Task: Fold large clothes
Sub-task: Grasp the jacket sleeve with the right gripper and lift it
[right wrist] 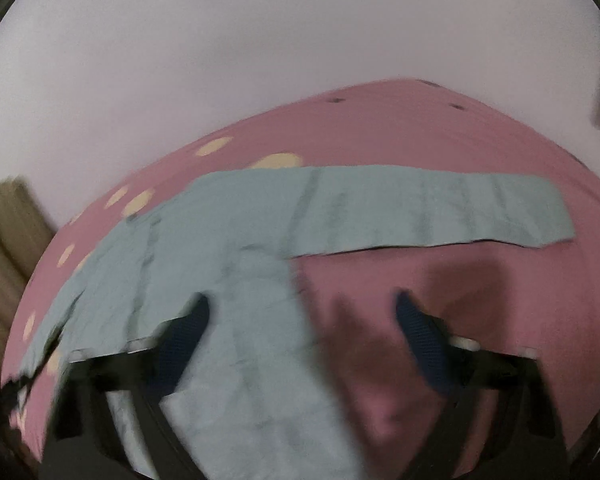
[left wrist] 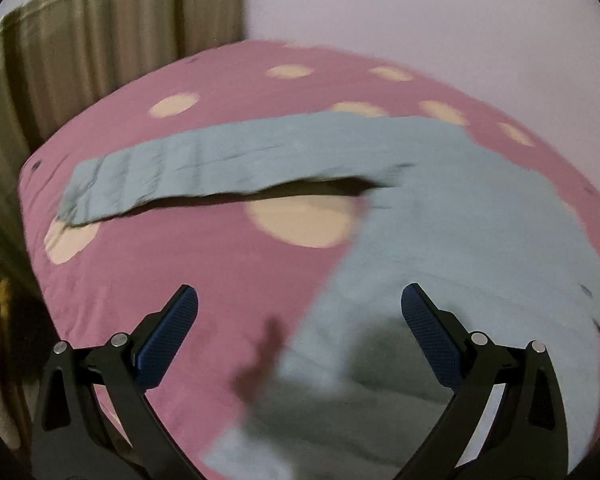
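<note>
Shirt spread on bed — both grippers empty.
Pale-blue shirt (left wrist: 440, 216) lies flat on the pink bedspread (left wrist: 180, 280), sleeves out for folding; left gripper (left wrist: 299, 312) and right gripper (right wrist: 300, 320) hover, jaws wide.

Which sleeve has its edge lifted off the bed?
The left sleeve, seen from the left claw: a dark gap shows under its near edge. The right sleeve lies nearly flat.
</note>
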